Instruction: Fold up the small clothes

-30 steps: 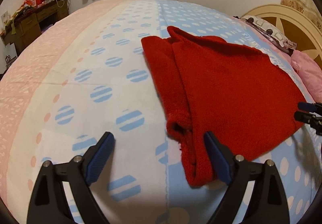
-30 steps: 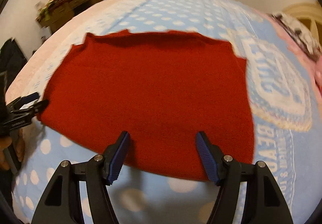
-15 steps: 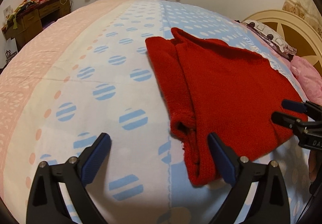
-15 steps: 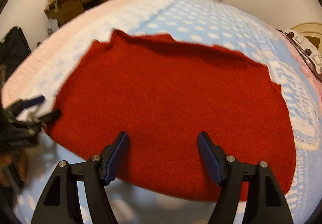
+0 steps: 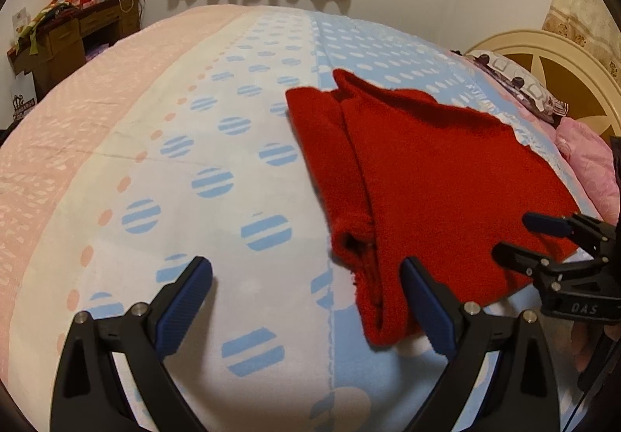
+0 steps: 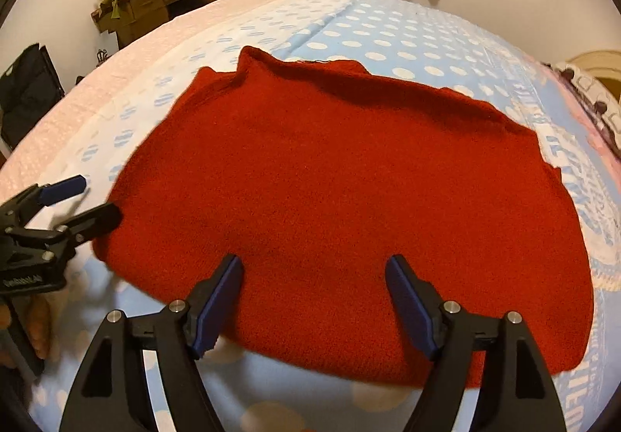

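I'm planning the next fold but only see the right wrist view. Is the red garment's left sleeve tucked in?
Observer: Yes. The left wrist view shows the sleeve folded lengthwise along the left edge of the red garment.
Operator: Where is its cuff?
Observer: The cuff gapes open near the hem, just ahead of the left gripper.
Operator: Is that gripper on the cloth?
Observer: Its jaws are open, one over the bare bedspread and the other at the garment's near corner. I cannot tell whether it touches the cloth.
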